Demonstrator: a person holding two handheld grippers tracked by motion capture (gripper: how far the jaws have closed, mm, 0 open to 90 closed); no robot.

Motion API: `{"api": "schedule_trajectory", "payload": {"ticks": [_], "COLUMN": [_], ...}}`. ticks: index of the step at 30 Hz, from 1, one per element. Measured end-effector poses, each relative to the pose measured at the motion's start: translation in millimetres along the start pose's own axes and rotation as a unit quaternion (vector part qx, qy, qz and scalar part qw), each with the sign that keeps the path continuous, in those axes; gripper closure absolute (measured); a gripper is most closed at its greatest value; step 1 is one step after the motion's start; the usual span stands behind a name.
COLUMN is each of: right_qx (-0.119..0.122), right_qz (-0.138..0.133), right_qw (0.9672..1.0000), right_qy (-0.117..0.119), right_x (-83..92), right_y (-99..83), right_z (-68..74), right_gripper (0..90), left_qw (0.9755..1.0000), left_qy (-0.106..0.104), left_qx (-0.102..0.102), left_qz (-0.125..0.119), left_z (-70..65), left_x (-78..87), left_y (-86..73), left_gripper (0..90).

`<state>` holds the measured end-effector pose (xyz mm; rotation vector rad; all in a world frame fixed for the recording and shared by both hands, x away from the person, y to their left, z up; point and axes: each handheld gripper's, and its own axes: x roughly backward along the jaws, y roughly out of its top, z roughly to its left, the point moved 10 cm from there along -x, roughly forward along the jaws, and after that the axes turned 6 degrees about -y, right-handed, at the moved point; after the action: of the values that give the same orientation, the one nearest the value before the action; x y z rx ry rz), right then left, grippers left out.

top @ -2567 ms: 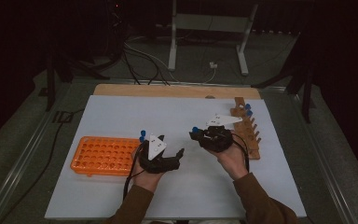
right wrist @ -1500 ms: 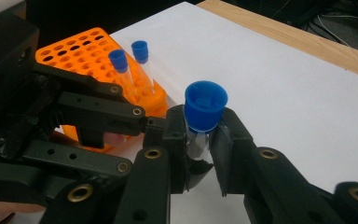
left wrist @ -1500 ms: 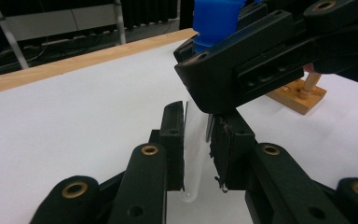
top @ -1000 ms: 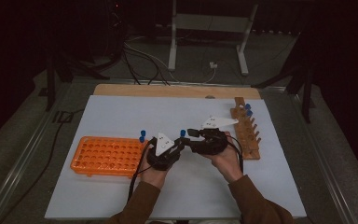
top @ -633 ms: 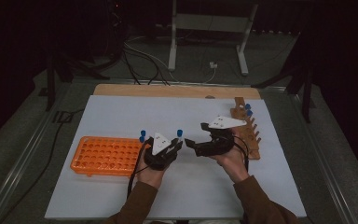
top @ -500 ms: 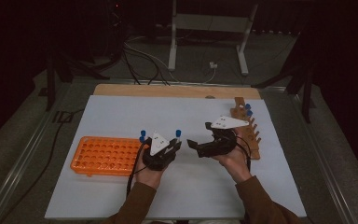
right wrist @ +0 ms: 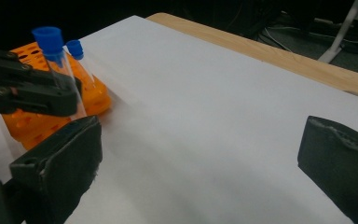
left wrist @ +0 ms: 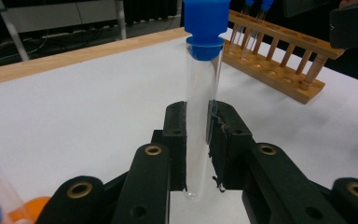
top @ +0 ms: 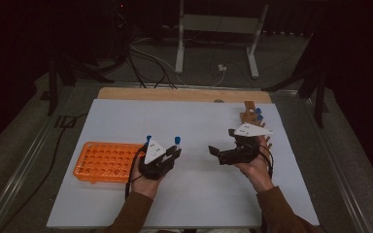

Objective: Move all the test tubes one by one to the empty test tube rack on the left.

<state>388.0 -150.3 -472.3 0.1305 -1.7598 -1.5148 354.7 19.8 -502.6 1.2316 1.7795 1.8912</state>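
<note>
Nearest the person, the left tongs (left wrist: 198, 154) are pinching a clear test tube (left wrist: 200, 126) low on its glass, keeping it upright with its blue cap (left wrist: 206, 21) on top, probably so it can drop straight into a hole; in the high view the left tongs (top: 167, 158) are hovering over the white counter (top: 199, 121), just beside the orange rack (top: 104, 160), where another blue-capped tube (top: 148, 139) is already standing; the right tongs (top: 219, 154) are standing spread wide with nothing between them, their jaws having just been opening, which suggests the tube has been handed across; farther off, at the counter's right edge, the wooden rack (top: 252, 116) is holding two more capped tubes (top: 259, 113), likely waiting for the same transfer.
</note>
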Motion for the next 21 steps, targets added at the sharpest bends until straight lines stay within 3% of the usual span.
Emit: {"api": "schedule_trajectory", "payload": {"ticks": [7,21], "right_qx": [-0.005,-0.014], "right_qz": [-0.002,-0.005], "right_qw": [0.9999,0.9995], "right_qy": [-0.012,-0.027], "right_x": [6.6,19.0], "right_y": [-3.6,-14.0], "right_z": [-11.5,-25.8], "right_gripper": [0.0,0.1], "left_qw": [1.0000,0.9994], "left_qy": [0.000,0.029], "left_qx": [0.000,0.008], "left_qz": [-0.002,-0.013], "left_z": [3.9,31.6], "left_x": [11.3,49.9], "left_y": [-1.7,-9.4], "left_gripper": [78.0,78.0]}}
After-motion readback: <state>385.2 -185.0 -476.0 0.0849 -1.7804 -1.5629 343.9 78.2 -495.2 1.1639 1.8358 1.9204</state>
